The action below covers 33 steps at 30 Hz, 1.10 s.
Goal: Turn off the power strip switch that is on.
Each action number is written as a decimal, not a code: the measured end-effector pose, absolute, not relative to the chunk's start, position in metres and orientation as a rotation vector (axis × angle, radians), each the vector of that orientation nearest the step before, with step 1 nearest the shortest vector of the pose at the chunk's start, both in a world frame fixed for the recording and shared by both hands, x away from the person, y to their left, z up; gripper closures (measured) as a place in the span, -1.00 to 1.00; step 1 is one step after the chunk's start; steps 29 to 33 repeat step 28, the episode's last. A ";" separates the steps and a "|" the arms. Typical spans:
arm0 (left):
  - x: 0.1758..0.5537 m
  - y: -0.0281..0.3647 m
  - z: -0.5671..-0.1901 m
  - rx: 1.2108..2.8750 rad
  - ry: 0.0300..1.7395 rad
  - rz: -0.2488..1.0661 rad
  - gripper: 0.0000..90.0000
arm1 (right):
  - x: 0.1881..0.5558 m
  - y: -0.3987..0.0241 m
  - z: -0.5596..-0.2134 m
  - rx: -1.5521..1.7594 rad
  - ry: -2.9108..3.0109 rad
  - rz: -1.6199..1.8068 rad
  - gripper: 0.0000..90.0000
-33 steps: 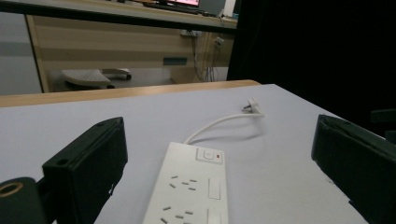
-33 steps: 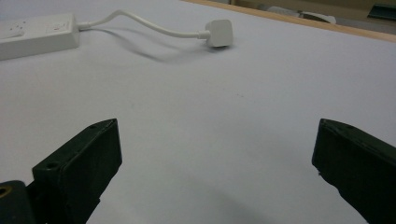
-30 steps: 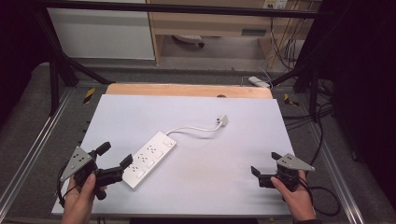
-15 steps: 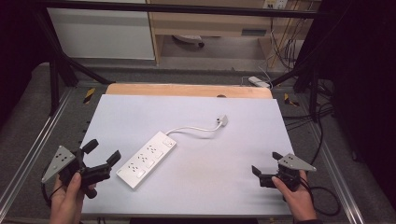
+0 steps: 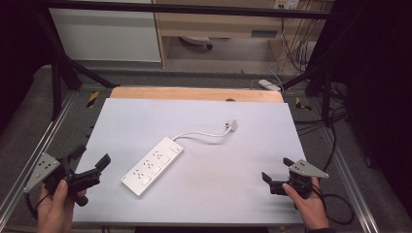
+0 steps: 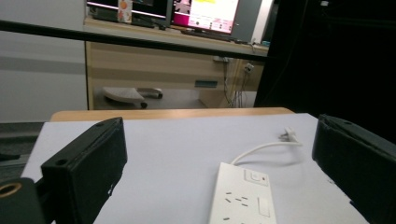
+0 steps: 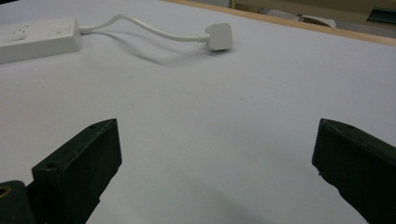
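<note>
White table [image 5: 204,116]: wooden strip along its far edge. White power strip [image 5: 152,166]: lies flat and diagonal, left of the table's centre. White cord [image 5: 201,133]: curves from the strip's far end to a white plug [image 5: 231,125] beyond it. Left gripper [image 5: 92,162]: hand-held at the table's near-left corner, jaws apart, near the strip. Right gripper [image 5: 277,171]: hand-held at the near-right corner, jaws apart, well apart from the strip.

Glossy white plastic power strip [image 5: 152,166], matt table [image 5: 243,160].
</note>
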<state>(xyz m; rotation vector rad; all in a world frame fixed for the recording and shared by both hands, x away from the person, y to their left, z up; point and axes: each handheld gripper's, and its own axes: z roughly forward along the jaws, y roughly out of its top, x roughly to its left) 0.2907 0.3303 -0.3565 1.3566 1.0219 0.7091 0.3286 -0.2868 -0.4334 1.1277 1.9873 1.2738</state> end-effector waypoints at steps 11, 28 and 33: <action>0.294 0.340 -0.369 1.395 1.041 0.701 -0.94 | 0.329 -0.288 -0.433 1.130 1.985 1.272 -0.96; 0.307 0.317 -0.424 1.738 1.055 0.582 -0.91 | 0.339 -0.290 -0.440 1.247 1.961 1.194 -0.94; 0.307 0.317 -0.424 1.738 1.055 0.582 -0.91 | 0.339 -0.290 -0.440 1.247 1.961 1.194 -0.94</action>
